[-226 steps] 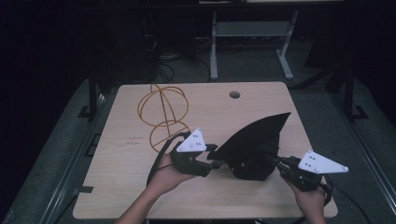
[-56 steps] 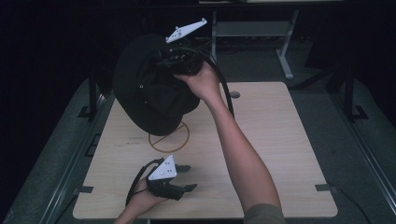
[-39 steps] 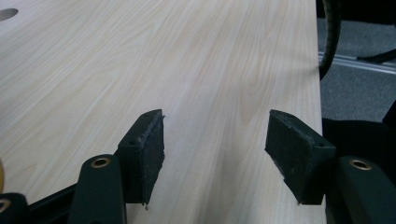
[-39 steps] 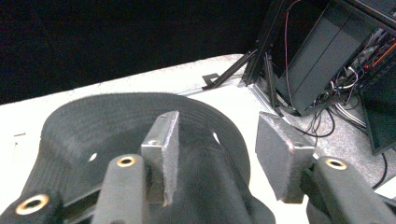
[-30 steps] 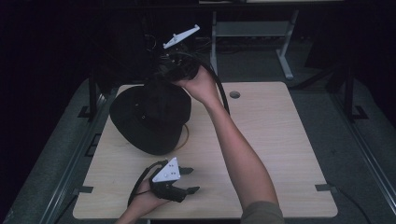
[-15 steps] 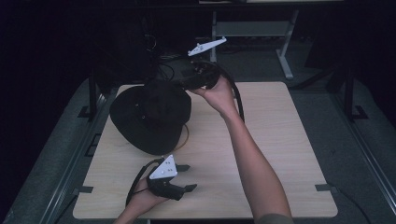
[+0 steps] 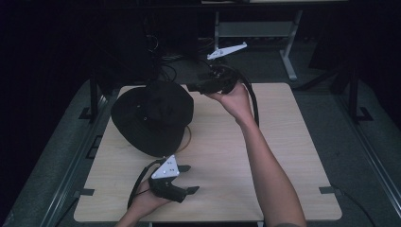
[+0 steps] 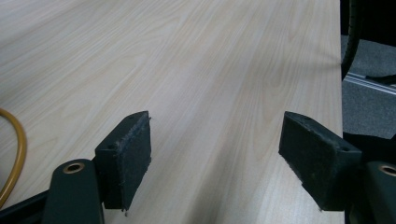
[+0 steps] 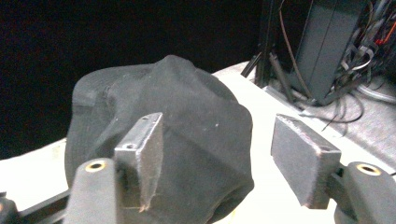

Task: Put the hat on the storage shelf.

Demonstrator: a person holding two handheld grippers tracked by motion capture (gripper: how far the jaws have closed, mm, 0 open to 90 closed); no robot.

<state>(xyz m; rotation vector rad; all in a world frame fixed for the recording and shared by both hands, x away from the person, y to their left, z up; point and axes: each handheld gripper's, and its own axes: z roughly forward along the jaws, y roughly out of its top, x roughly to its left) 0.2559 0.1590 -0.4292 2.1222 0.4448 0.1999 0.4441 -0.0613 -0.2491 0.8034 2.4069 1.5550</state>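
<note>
The black hat (image 7: pixel 153 116) sits on the bench (image 7: pixel 283 142) over a yellow wire stand (image 7: pixel 188 137), both grippers' jaws having just opened empty, so the right gripper (image 7: pixel 194 87) beside its crown could snag and tip it off.

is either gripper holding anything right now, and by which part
Nothing is held. The right gripper stands open beside the black hat, which sits on the table; its jaws have just been opening. The left gripper is open over bare wood.
</note>
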